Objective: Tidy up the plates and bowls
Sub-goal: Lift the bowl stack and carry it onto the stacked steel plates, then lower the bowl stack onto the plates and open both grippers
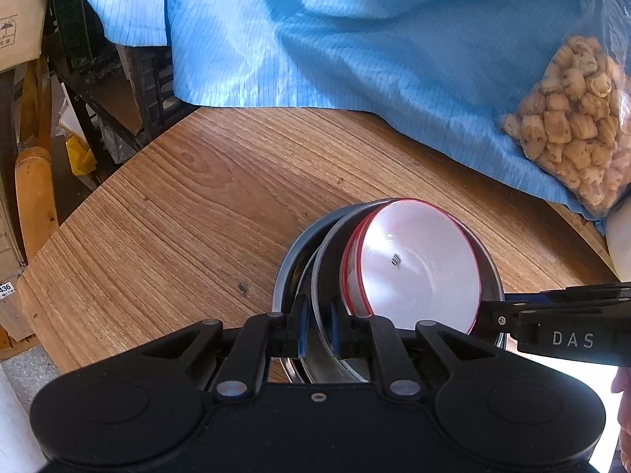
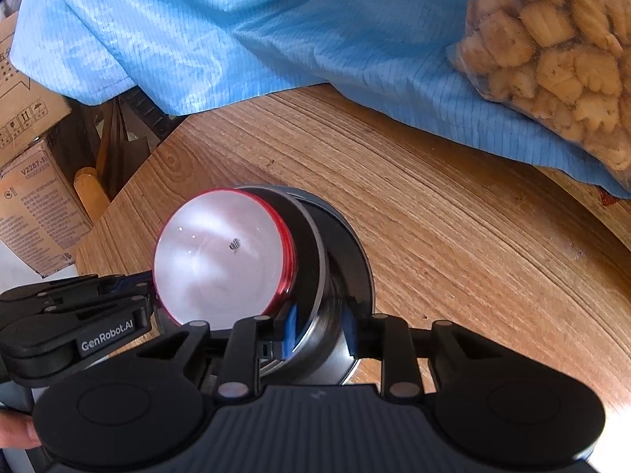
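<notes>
Three bowls, nested in one stack! Count them: a large stainless-steel outer bowl (image 1: 286, 272) sitting flat, a second steel bowl (image 1: 330, 264) tipped inside it, and a white bowl with a red rim (image 1: 418, 272) tipped inside that.

Two grippers are in. The left gripper (image 1: 318, 327) has its blue pads pinched on the second steel bowl's rim. The right gripper (image 2: 319, 327) stands with its pads apart, that same bowl's wall between them and a gap showing.

The round wooden table (image 1: 177, 216) carries the stack well in from its left edge, on the near side. One blue striped cloth (image 1: 315, 39) drapes the far edge, and one clear bag of biscuits (image 1: 572, 118) lies on it at the right. Cardboard boxes (image 2: 35, 205) crowd the floor beyond the left edge.

The white bowl is round with no long axis, and its mouth tilts towards the near edge.
</notes>
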Tool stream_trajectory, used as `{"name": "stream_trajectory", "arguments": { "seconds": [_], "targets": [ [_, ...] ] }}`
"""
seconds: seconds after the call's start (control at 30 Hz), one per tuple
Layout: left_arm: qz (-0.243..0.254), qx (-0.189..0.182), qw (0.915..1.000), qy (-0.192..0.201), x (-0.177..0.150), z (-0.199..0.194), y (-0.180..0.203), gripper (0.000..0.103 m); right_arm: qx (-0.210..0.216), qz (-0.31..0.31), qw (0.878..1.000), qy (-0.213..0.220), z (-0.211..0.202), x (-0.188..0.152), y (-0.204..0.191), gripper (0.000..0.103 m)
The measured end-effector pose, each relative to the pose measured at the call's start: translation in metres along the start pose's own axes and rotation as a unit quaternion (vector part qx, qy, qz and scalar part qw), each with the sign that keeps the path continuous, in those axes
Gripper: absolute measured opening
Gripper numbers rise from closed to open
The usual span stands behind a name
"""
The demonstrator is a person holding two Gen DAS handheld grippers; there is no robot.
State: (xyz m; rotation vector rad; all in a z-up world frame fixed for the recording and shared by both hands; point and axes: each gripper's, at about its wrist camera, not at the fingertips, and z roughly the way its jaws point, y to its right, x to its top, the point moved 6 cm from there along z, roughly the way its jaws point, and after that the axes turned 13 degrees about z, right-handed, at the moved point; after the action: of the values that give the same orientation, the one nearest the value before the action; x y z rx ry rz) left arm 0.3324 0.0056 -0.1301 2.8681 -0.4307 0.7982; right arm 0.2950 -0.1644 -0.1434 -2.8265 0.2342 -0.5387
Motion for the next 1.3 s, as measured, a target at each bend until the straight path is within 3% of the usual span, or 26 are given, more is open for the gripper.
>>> {"name": "stream_trajectory", "arguments": {
  "seconds": [0.23,0.33,0.53,0.7,0.93,1.2,1.3],
  "targets": [
    [0.005,0.009,0.9999,0.0,-0.001,-0.002,0.001,0.014,0.002,0.004,1.0,0.006,-0.004,-0.002,0.002,0.037],
    [0.009,0.027,0.9996,-0.004,0.0,-0.003,0.004,0.021,0.003,0.013,1.0,0.014,-0.007,-0.003,0.004,0.039],
    [0.021,0.042,0.9989,-0.008,-0.002,-0.004,0.009,0.024,0.005,0.019,1.0,0.017,-0.008,-0.005,0.004,0.04],
    [0.01,0.055,0.9984,-0.011,-0.004,-0.007,0.006,0.038,0.009,0.027,0.999,0.024,-0.013,-0.006,0.007,0.042],
    [0.006,0.054,0.9985,-0.011,-0.007,-0.011,0.007,0.042,0.01,0.033,0.999,0.033,-0.017,-0.008,0.008,0.047],
    [-0.03,0.061,0.9977,-0.004,-0.012,-0.02,-0.002,0.068,-0.008,0.019,0.998,0.065,-0.027,-0.013,0.007,0.051],
    [-0.043,0.066,0.9969,0.003,-0.014,-0.024,-0.005,0.074,-0.011,0.02,0.997,0.073,-0.03,-0.015,0.008,0.054]
  ]
}}
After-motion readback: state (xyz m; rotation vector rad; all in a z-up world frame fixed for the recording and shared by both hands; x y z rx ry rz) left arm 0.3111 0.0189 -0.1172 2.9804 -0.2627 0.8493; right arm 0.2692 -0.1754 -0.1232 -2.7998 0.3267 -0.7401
